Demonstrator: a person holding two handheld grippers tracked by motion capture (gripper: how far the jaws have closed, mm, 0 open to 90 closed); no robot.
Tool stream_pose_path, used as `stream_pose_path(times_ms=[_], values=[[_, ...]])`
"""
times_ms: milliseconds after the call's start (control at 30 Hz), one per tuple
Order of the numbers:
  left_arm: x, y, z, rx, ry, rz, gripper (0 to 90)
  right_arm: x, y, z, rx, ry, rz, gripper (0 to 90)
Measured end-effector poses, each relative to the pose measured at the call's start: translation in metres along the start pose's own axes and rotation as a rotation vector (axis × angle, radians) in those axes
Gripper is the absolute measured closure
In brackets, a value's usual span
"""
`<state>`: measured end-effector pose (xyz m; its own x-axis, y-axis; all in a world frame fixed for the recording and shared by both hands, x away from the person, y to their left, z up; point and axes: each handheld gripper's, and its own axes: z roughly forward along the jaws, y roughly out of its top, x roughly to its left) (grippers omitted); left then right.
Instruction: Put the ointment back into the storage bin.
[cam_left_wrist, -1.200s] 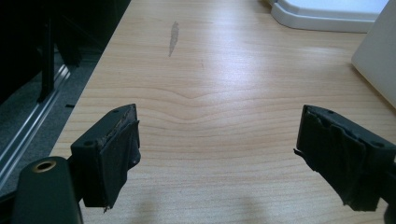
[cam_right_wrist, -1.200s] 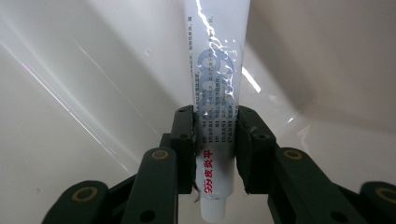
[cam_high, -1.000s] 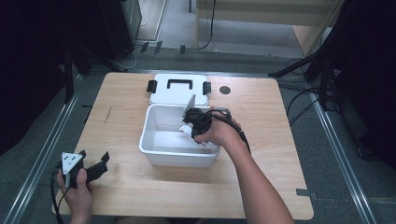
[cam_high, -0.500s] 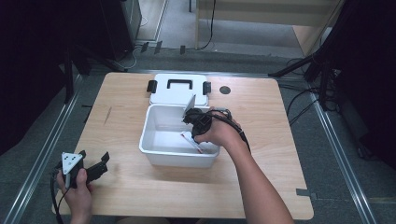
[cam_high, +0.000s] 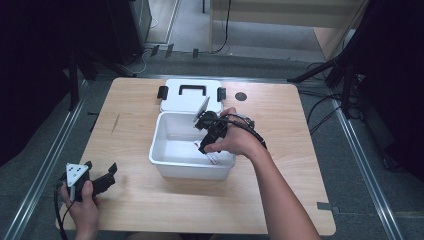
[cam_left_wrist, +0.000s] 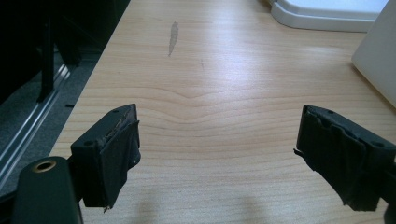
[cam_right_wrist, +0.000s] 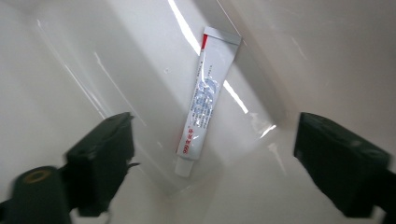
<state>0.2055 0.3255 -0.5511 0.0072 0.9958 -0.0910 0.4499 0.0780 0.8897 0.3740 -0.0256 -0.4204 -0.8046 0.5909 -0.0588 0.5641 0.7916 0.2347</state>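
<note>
Since jaws just opened, tube (cam_right_wrist: 201, 98) lies in bin (cam_high: 172, 165)

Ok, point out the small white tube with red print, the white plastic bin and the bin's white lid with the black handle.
Small white tube with red print (cam_right_wrist: 201, 100): right gripper view, middle of its body.
White plastic bin (cam_high: 192, 170): high view, near outer wall.
White lid with black handle (cam_high: 186, 103): high view, flat top below the handle.
</note>
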Motion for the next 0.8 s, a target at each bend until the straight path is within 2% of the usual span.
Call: stream_pose_path(times_ms=[100, 233, 567, 800], values=[[0.000, 0.000, 0.000, -0.002, 0.000, -0.001, 14.0, -0.002, -0.001, -0.011, 0.003, 0.011, 0.035, 0.4], [0.000, 0.000, 0.000, -0.002, 0.000, -0.005, 14.0, -0.007, -0.008, -0.022, -0.013, 0.002, 0.060, 0.0], [0.000, 0.000, 0.000, -0.004, 0.002, -0.001, 14.0, -0.024, -0.036, -0.054, -0.108, -0.036, 0.103, 0.0], [0.000, 0.000, 0.000, 0.000, 0.003, 0.003, 14.0, -0.036, -0.061, -0.065, -0.157, -0.056, 0.139, 0.0]])
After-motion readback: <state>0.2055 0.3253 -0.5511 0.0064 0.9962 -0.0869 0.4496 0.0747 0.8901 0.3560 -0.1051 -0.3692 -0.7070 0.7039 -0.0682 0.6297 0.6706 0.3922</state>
